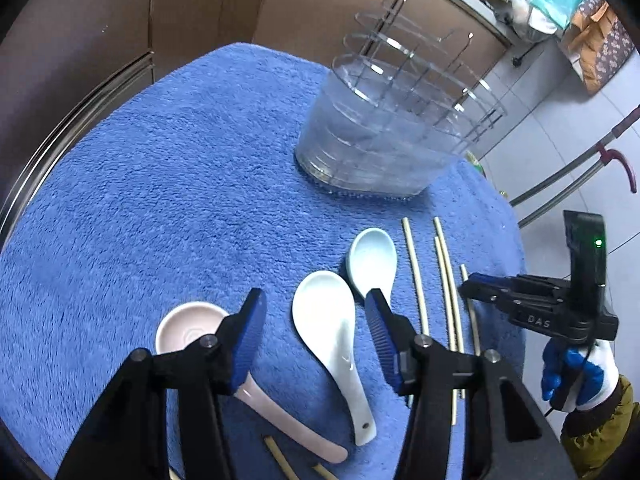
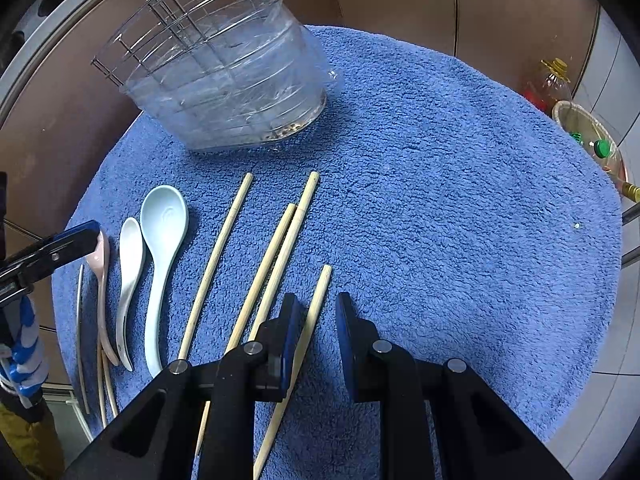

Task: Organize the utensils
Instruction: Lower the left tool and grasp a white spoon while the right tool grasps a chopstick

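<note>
In the left wrist view, the left gripper (image 1: 316, 300) hangs above a blue terry towel (image 1: 160, 184) that covers the round worktop. Its jaws stand apart with nothing between the pads; the white ceramic soup spoon (image 1: 328, 332) lies on the towel in the gap below them, the pink ceramic soup spoon (image 1: 188, 328) lies under the left finger, and the pale blue ceramic soup spoon (image 1: 372, 256) lies just beyond the right finger. Several pale wooden chopsticks (image 1: 416, 276) lie to the right of the spoons, roughly parallel. Farther back stands the clear plastic utensil holder with a wire rack insert (image 1: 380, 132), and no utensil can be seen inside it. At the right edge the right gripper (image 1: 468, 290) shows, carried by a gloved hand (image 1: 576, 376).

In the right wrist view, the right gripper (image 2: 318, 332) is released too: its pads sit only a small way apart, and one chopstick (image 2: 316, 304) runs up through the gap, lying on the towel close to the left pad, with no grip evident. Three more chopsticks and the three spoons lie to the left, well apart from the holder (image 2: 224, 80).

Judged from this, the sorting has hardly begun: every visible utensil is still on the towel and must yet go into the holder.
</note>
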Demonstrator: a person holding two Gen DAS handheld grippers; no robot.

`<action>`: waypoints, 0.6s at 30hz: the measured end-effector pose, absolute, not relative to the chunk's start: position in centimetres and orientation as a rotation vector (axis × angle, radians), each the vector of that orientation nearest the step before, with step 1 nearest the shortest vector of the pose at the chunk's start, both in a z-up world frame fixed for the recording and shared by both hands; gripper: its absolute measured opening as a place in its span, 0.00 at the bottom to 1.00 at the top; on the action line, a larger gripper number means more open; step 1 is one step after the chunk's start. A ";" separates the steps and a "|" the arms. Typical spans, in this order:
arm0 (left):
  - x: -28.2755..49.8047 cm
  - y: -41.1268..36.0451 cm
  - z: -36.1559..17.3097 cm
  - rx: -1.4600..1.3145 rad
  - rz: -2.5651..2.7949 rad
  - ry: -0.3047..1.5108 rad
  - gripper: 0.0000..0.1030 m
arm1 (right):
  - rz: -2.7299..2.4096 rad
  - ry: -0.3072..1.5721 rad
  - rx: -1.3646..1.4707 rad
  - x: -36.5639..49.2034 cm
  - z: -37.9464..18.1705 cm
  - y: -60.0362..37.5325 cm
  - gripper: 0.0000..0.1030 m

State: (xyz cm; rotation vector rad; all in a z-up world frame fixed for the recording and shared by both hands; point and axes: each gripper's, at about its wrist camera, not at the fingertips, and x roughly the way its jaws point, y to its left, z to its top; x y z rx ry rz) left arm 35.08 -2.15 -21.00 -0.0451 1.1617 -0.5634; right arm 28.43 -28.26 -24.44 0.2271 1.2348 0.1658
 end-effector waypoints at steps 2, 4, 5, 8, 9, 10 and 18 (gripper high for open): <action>35.1 -2.4 -21.3 -0.031 -0.561 1.172 0.43 | 0.169 1.237 0.226 28.6 -24.4 -28.5 0.18; 35.4 -3.0 -21.9 -0.019 -0.567 1.183 0.39 | 0.170 1.240 0.223 28.8 -24.4 -28.7 0.18; 35.4 -3.2 -22.1 -0.013 -0.569 1.187 0.38 | 0.171 1.242 0.221 28.9 -24.4 -28.8 0.18; 35.8 -3.7 -23.0 0.006 -0.570 1.209 0.34 | 0.170 1.250 0.215 29.2 -24.3 -28.6 0.18; 35.8 -3.6 -23.2 0.008 -0.569 1.216 0.33 | 0.169 1.253 0.213 29.4 -24.3 -28.5 0.18; 35.9 -3.7 -23.6 0.009 -0.566 1.226 0.32 | 0.168 1.257 0.209 29.5 -24.2 -28.4 0.18; 35.5 -4.9 -24.3 0.083 -0.540 1.199 0.24 | 0.139 1.263 0.157 30.0 -24.4 -26.9 0.14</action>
